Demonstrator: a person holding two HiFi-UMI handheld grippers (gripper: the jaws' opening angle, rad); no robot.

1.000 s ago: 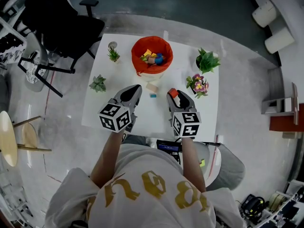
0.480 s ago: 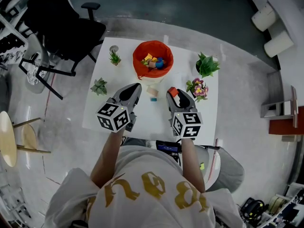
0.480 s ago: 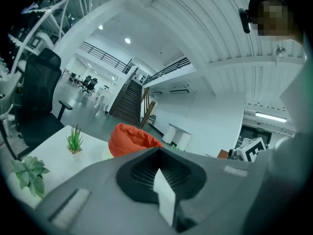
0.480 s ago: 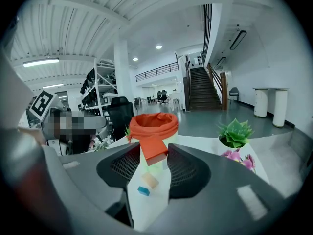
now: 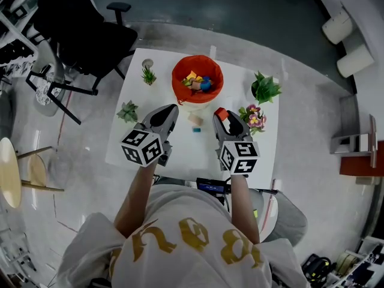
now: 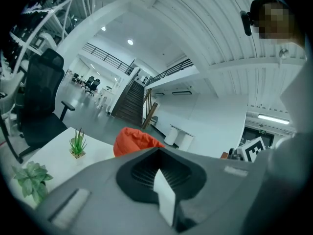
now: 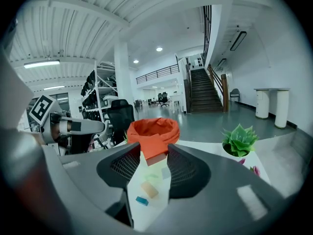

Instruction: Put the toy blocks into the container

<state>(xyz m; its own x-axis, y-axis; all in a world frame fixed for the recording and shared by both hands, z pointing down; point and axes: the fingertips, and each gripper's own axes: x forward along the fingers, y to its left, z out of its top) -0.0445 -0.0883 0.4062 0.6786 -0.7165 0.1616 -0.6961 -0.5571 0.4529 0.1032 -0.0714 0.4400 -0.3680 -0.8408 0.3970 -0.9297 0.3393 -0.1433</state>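
An orange fabric container (image 5: 197, 80) stands at the far middle of the white table (image 5: 132, 149) with several coloured blocks inside. My right gripper (image 5: 221, 114) is shut on a red block (image 7: 155, 153) and hovers in front of the container (image 7: 154, 128). On the table between the grippers lie a tan block (image 5: 195, 120) and a small blue block (image 5: 194, 129); both also show under the right gripper's jaws as the tan block (image 7: 149, 190) and the blue block (image 7: 142, 200). My left gripper (image 5: 172, 108) is shut with nothing in it, and the container (image 6: 137, 140) shows beyond its jaws.
Potted plants ring the table: a grass plant (image 5: 149, 75), a succulent (image 5: 127, 110), a leafy green plant (image 5: 264, 89) and a flowering plant (image 5: 252, 116) just right of the right gripper. A black office chair (image 5: 84, 35) stands off the far left corner.
Both grippers have moved a little forward over the table towards the container, the right one still holding the red block. The blocks on the table have not moved.
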